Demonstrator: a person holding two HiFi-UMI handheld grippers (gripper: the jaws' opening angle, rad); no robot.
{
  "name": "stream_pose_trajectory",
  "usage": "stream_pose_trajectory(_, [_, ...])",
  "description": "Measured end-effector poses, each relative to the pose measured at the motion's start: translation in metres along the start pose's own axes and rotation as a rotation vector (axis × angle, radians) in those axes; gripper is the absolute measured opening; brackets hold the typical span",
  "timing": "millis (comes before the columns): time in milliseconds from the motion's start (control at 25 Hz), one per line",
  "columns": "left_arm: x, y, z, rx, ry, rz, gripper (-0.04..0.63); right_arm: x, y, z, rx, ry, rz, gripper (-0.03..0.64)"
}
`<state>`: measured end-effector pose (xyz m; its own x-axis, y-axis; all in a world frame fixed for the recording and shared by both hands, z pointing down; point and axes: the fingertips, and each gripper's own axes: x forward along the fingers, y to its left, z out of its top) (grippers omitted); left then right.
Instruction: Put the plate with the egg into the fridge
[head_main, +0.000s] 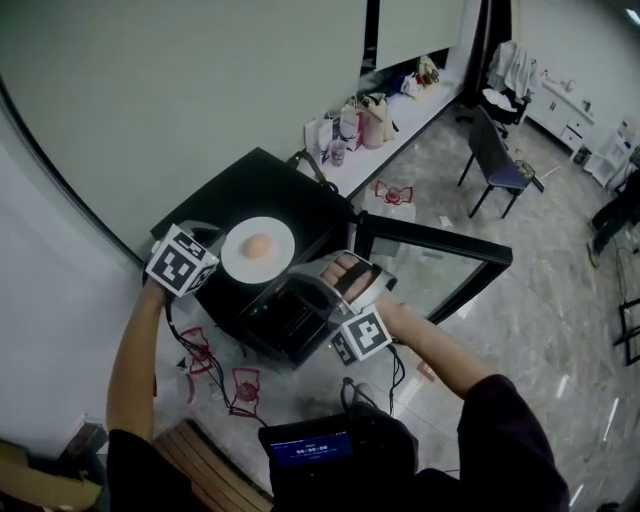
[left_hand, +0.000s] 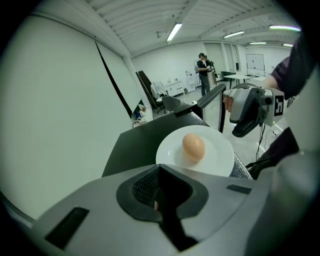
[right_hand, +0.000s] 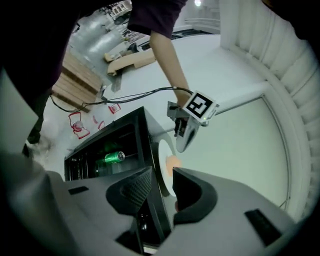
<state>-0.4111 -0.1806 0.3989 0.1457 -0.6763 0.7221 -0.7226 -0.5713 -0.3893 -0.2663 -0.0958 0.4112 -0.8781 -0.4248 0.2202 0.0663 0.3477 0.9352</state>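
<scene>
– White plate (head_main: 236, 264), where does it sit?
– On the flat black top of the fridge (head_main: 262, 180), left of centre in the head view. The egg (head_main: 257, 246) lies near the middle of the plate.

– And the fridge door?
– The door (head_main: 432, 262) stands swung wide toward the right of the frame, its glass pane facing up at the camera. In the right gripper view the dark inside shows at lower left, with a green can (right_hand: 114, 158) lying on its side on a shelf.

– What about the left gripper (left_hand: 159, 194)?
– Its two pads meet with nothing caught between them. In its own view the plate and egg lie just ahead of the tips, in the middle of the frame. In the head view its marker cube sits just left of the plate's rim. I can't tell whether the tips touch the plate.

– The right gripper (right_hand: 162, 186)?
– Its jaws stand partly apart and hold nothing. Through the gap in its own view you see the front edge of the fridge, with the plate edge-on and a bit of the egg behind. In the head view it sits low at centre, over the open front of the fridge, with the hand (head_main: 350, 278) wrapped round it.
</scene>
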Motion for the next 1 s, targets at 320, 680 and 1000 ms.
stream_pose_trajectory(320, [0.019,-0.009,0.005,0.003,0.115,-0.196,0.008,0.015,-0.004,-0.002,-0.091,0.005,0.048,0.126])
stream_pose_trajectory(680, [0.025,-0.038,0.002,0.024,0.144,-0.272,0.008,0.019,-0.002,-0.004,-0.116,-0.011,0.049,0.124])
stream_pose_trajectory(1000, [0.023,-0.049,0.009,0.037,0.146,-0.282,0.008,0.020,0.006,-0.013,-0.171,0.012,0.073,0.021])
